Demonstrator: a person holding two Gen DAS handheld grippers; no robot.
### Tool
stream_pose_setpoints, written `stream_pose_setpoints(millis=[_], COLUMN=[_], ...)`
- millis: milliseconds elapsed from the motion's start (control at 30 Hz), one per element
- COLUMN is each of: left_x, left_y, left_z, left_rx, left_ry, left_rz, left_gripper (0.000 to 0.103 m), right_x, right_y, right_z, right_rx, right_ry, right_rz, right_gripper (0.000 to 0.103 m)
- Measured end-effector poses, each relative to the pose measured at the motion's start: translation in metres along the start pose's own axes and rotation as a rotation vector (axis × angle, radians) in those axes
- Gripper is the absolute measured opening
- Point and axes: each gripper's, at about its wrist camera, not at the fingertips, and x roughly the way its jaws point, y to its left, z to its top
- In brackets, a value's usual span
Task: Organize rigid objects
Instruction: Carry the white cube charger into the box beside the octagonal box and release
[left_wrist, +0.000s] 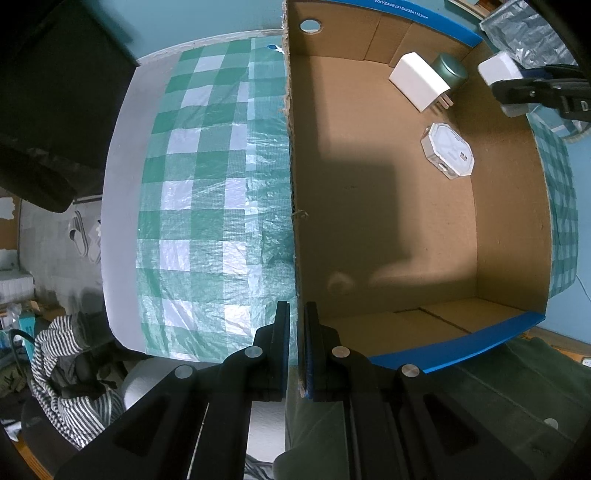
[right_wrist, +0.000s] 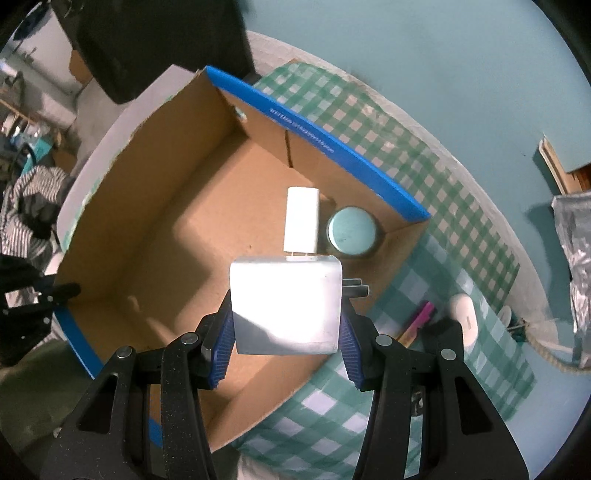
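An open cardboard box (left_wrist: 388, 221) with blue rims sits on a green checked cloth (left_wrist: 207, 192). My left gripper (left_wrist: 296, 332) is shut on the box's near left wall. Inside lie a white charger (left_wrist: 419, 79), a green round tin (left_wrist: 448, 70) and a white octagonal box (left_wrist: 448, 149). My right gripper (right_wrist: 284, 325) is shut on a second white charger (right_wrist: 284, 302), held above the box's right side (right_wrist: 177, 236); its prongs point right. The right gripper also shows in the left wrist view (left_wrist: 517, 88). The first charger (right_wrist: 301, 219) and tin (right_wrist: 351, 230) lie below it.
On the cloth right of the box lie a white oval item (right_wrist: 463, 314), a pink-and-yellow stick (right_wrist: 419, 321) and a rope (right_wrist: 546, 350). A silvery bag (right_wrist: 576, 266) stands far right. A dark chair (left_wrist: 55, 92) and striped cloth (left_wrist: 70, 387) are to the left.
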Motion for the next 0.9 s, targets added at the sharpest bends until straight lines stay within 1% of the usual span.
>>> stream_pose_setpoints(millis=[333,600,900], left_x=[0.001,0.003,0.003], left_y=[0.001,0.001,-0.001], left_z=[-0.001,-0.002,-0.003], left_rx=[-0.003,-0.004,0.000], left_ry=[0.001,0.006,0.002], left_rz=[0.000,0.003,0.004], left_gripper=[0.007,0.007,0.007], right_x=[0.022,0.036,0.030], right_y=[0.011,0.006,0.004], right_z=[0.003,0.000,-0.003], right_rx=[-0.036,-0.007,0.024], right_ry=[0.052,0.082,0.056], right_rz=[-0.006,-0.016,-0.008], right_gripper=[0.050,0.050,0.050])
